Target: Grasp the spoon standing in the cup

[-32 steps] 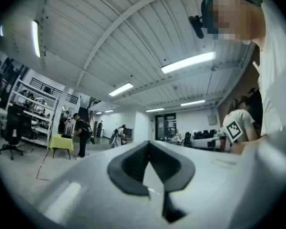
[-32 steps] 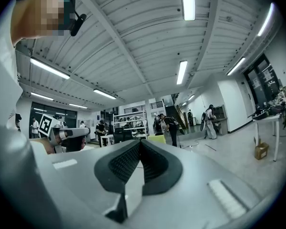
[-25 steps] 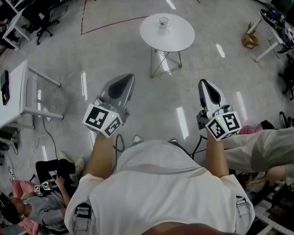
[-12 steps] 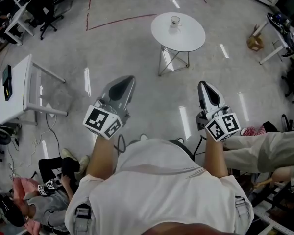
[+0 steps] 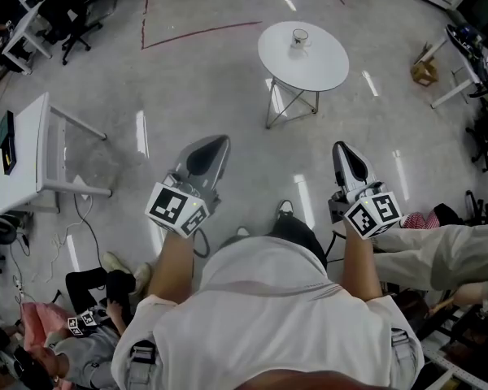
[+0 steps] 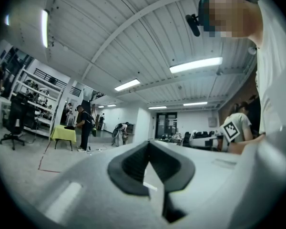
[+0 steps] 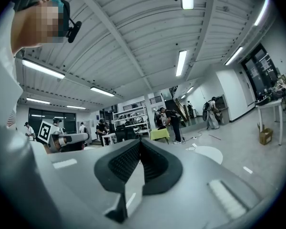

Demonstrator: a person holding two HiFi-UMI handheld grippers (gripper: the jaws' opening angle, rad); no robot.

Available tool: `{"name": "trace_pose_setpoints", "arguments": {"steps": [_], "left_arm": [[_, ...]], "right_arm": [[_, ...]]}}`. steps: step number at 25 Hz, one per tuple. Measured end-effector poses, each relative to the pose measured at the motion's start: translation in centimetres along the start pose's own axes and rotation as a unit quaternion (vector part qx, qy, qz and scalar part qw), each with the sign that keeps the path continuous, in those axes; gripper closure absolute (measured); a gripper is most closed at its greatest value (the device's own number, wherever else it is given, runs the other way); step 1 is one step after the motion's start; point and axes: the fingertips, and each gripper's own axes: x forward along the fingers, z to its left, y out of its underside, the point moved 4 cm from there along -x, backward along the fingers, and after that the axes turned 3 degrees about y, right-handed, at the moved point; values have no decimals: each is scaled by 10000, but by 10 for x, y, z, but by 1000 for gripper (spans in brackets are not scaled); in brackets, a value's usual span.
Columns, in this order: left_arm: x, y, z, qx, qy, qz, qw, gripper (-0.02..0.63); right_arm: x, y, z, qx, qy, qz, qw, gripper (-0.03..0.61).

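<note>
The cup (image 5: 299, 36) stands near the far edge of the round tabletop (image 5: 319, 70); the spoon is too small to resolve. It lies well ahead, seemingly nearer the right gripper (image 5: 344, 150) than the left gripper (image 5: 215, 145). Both grippers' jaws are pressed together, empty.

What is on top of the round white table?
Only a small cup stands on the round white table, near its far edge. What the cup holds is too small to tell from here.
</note>
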Motion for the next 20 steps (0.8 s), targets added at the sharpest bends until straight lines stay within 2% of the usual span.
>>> {"name": "trace_pose_setpoints", "arguments": {"steps": [4, 8, 13, 17, 20], "left_arm": [[34, 1, 14, -28, 50, 10, 10000, 614], [88, -2, 38, 54, -165, -44, 9998, 614], [188, -4, 39, 551, -70, 121, 9984, 614], [265, -1, 33, 402, -74, 141, 9991, 614], [311, 3, 35, 192, -131, 130, 9996, 614]], "right_arm": [[27, -4, -33, 26, -6, -17, 10000, 574], [63, -13, -77, -176, -144, 2, 9997, 574], [100, -41, -159, -219, -255, -28, 9994, 574], [115, -57, -229, -323, -362, 104, 9988, 574], [127, -64, -285, -203, -293, 149, 9993, 574]]}}
